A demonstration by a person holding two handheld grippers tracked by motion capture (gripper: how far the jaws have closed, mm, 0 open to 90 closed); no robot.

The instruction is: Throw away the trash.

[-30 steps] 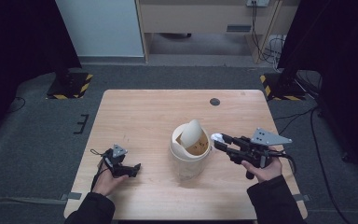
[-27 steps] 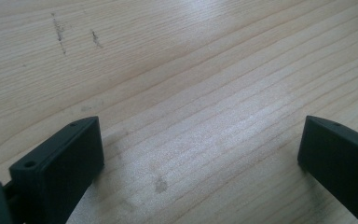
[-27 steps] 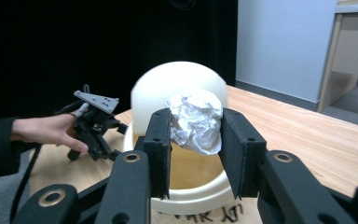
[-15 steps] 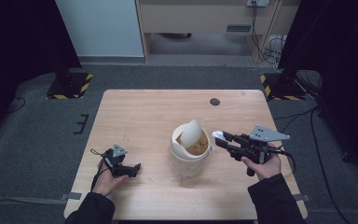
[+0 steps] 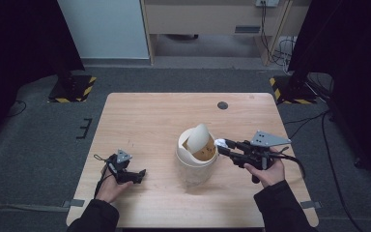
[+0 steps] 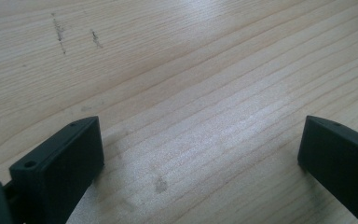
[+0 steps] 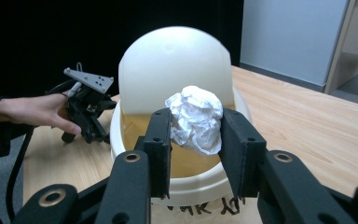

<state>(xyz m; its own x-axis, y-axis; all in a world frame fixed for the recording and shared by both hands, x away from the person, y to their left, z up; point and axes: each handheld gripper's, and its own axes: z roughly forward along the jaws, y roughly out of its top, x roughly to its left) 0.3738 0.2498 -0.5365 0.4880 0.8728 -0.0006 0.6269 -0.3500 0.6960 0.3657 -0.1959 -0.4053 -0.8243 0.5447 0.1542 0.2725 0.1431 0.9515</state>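
A crumpled paper ball point(image 7: 195, 117) is clamped between the jaws of the right gripper point(image 7: 195, 135), both pads being pressed against its sides. In the high view the same ball point(image 5: 220, 143) is seen at the tips of the right gripper point(image 5: 224, 146), held at the rim of the bin point(image 5: 196, 164) on its right side. The bin is a cream tub standing upright near the middle of the table point(image 5: 149, 116); its domed swing lid point(image 7: 175, 65) is tilted up at the far side, leaving the mouth uncovered. The ball is held just above that mouth, in front of the lid.

The left gripper point(image 5: 134, 175) is seen resting low at the table's near left, well apart from the bin. Its jaws are spread wide over bare wood point(image 6: 191, 102), with nothing between them.
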